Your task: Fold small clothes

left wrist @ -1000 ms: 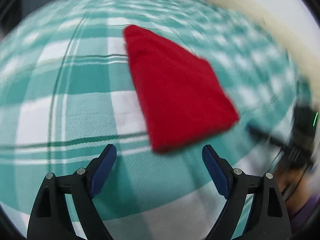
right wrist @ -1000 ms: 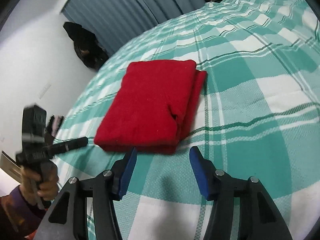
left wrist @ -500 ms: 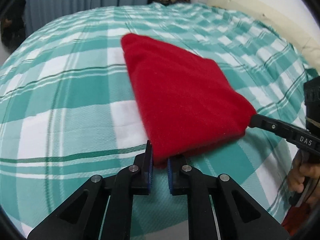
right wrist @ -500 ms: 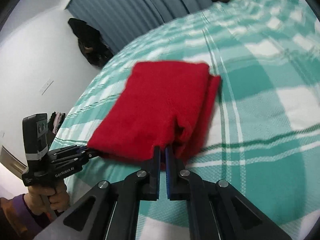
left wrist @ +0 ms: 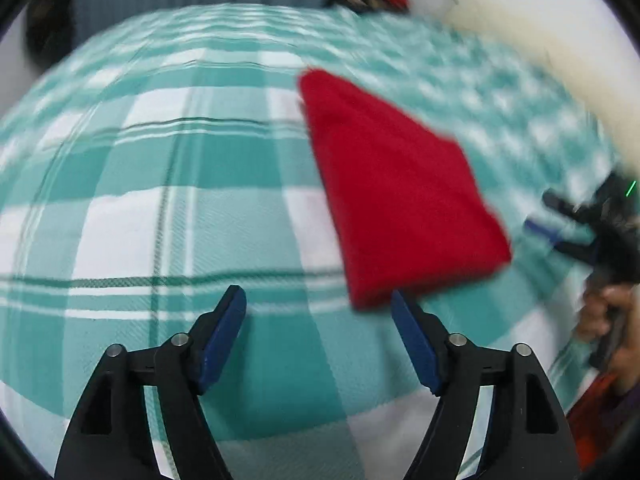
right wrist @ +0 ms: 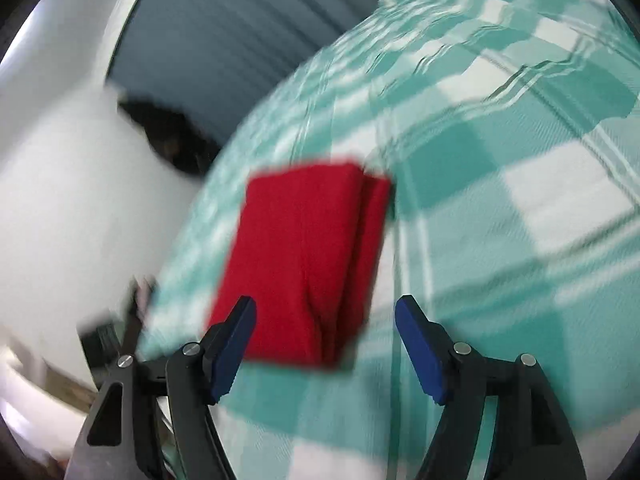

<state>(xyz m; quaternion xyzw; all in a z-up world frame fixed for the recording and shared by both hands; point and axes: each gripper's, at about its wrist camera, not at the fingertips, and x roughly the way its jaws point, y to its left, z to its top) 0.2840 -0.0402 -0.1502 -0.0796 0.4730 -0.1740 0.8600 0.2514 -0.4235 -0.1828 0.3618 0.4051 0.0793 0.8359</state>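
Tongs, left point(left wrist: 316, 334) and right point(right wrist: 326, 338), opening, no longer clamped on folded red cloth point(left wrist: 394, 196).

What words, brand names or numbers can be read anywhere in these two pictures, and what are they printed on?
None can be read.
The folded red cloth and the green-and-white checked bedcover bear no print.
The right gripper, seen at the edge of the left wrist view, is too blurred for any lettering to be made out.
The left gripper, its jaws opening with nothing between them, shows no marking.
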